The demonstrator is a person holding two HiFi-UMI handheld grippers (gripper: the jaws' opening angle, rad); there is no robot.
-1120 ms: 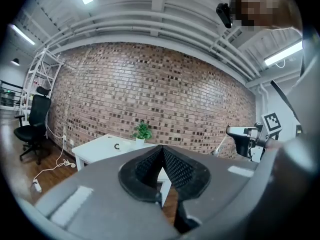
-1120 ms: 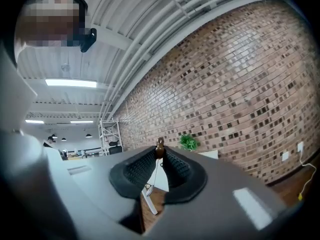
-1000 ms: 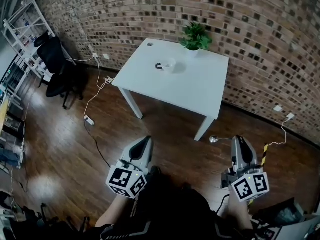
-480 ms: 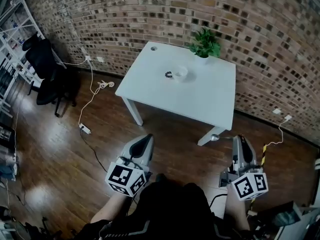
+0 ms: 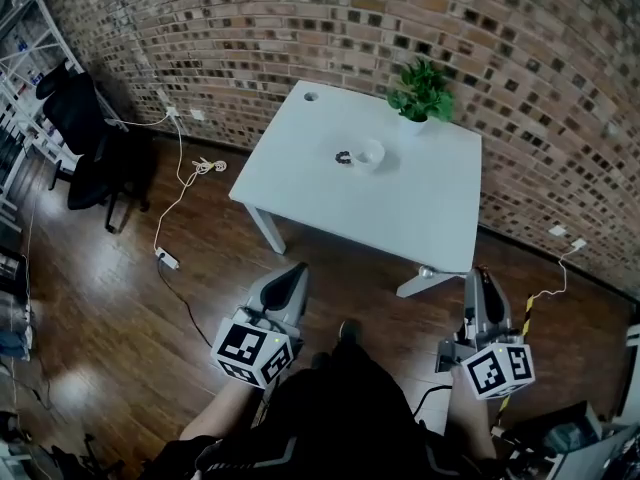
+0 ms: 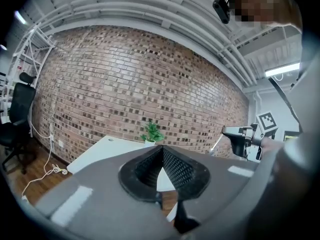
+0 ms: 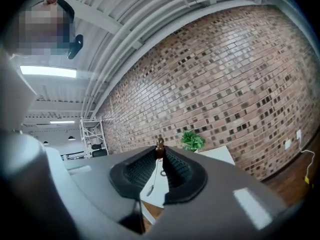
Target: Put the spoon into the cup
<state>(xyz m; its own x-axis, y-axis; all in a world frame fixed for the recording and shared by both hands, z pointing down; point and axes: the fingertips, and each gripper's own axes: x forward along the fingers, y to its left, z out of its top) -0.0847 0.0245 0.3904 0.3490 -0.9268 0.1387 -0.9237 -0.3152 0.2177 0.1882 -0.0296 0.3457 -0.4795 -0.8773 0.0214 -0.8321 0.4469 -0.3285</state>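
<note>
Your right gripper [image 5: 478, 278] points level toward the smooth white table [image 5: 420, 208]; its ribbed black pads [image 7: 142, 170] are clamped on the thin metal spoon [image 5: 436, 272], whose round bowl sticks out to the left; your left gripper [image 5: 296, 273] points the same way, jaws together on nothing; the small round white cup [image 5: 369, 153] stands on the table, well apart from the spoon, with a dark curled thing [image 5: 343, 156] just beside it.

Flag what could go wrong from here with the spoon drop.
1. The right hand-held gripper pinches the spoon at its jaw tips only, so it may swivel or slip.
2. The cup sits beside a small dark object; either could get knocked.
</note>
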